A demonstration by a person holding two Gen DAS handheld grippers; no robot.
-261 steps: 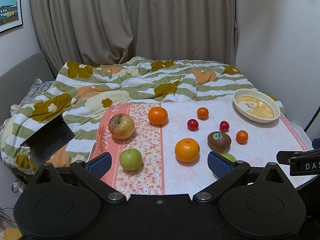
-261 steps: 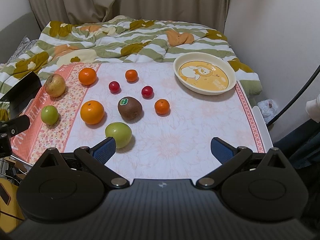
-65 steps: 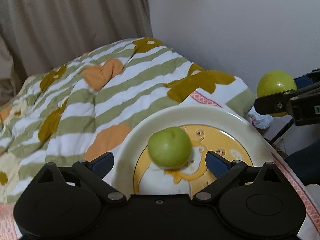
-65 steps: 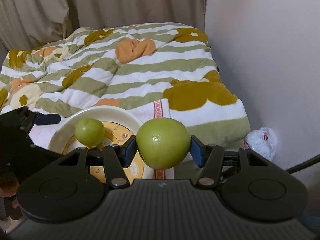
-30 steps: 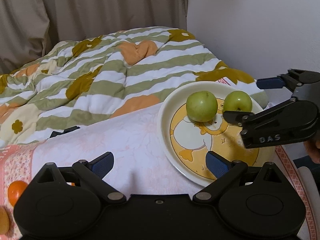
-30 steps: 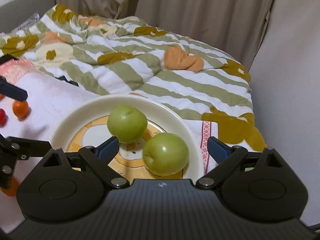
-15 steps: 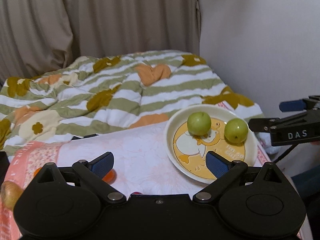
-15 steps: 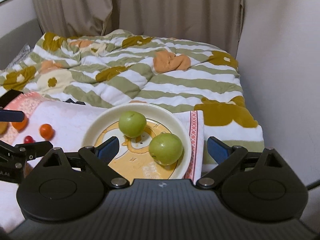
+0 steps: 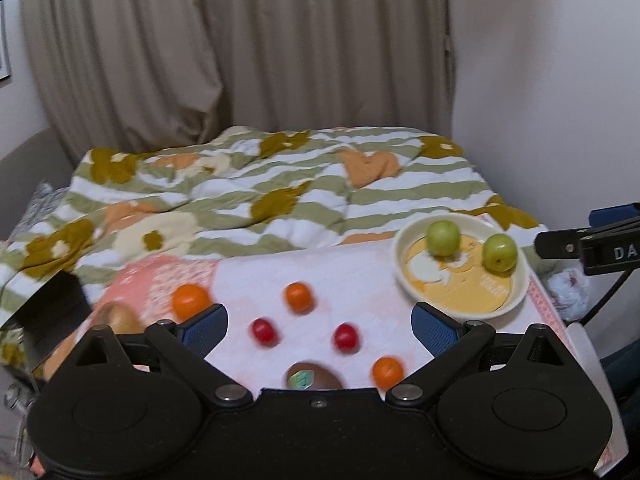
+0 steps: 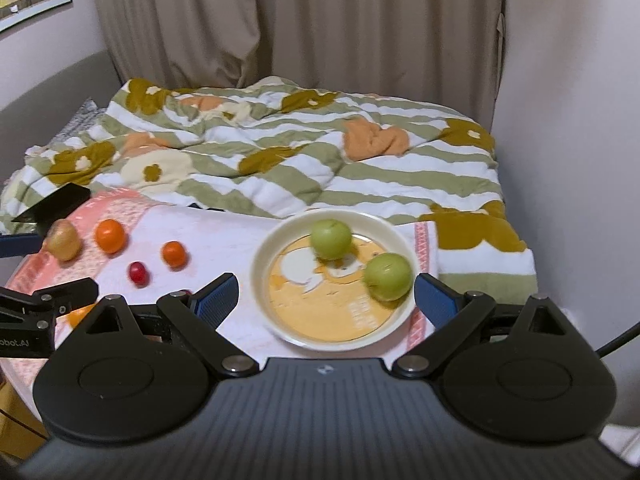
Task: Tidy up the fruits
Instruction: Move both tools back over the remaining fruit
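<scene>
Loose oranges, two red fruits and a kiwi lie just ahead of the empty, spread-fingered left gripper, while the likewise open right gripper faces the plate holding two green apples.

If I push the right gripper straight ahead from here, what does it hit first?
Probably the plate: it fills the gap ahead of the open right gripper. The green apple on its right side lies close to the right finger; depth is unclear, so a higher path might skim over the rim.
</scene>
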